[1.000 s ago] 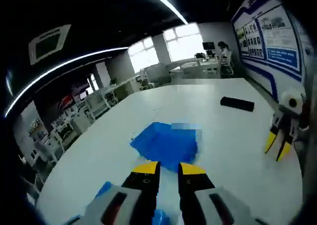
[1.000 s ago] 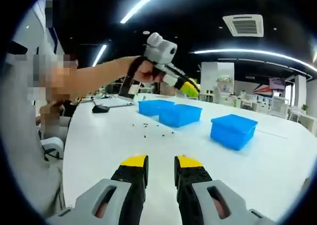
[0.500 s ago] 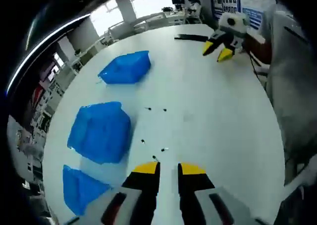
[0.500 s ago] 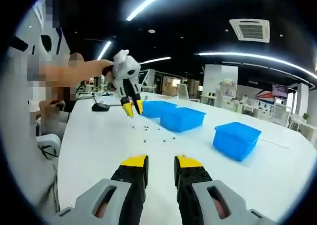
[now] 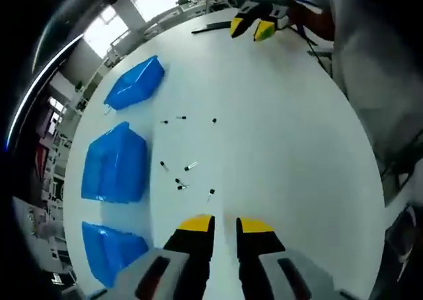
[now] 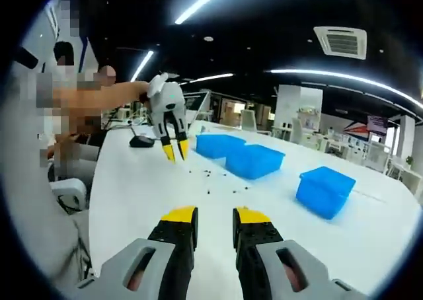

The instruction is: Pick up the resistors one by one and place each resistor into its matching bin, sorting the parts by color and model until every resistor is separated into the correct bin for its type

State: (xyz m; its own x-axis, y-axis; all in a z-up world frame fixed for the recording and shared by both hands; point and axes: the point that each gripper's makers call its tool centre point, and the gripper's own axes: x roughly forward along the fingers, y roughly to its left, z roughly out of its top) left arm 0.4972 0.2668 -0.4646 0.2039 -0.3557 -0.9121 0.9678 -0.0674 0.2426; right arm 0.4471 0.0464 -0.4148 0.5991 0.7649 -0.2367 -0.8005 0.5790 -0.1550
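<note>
White table (image 5: 284,148) bears resistors (image 5: 180,181), blue bins (image 5: 115,164).

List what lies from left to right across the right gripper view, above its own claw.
Person's arm → left claw → scattered resistors → two adjoining blue bins → separate blue bin.

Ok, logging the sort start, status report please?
Left hand-held gripper over the table, empty, near resistors. Right hand-held gripper empty, held back. Three blue bins alongside, nothing blocking.
</note>
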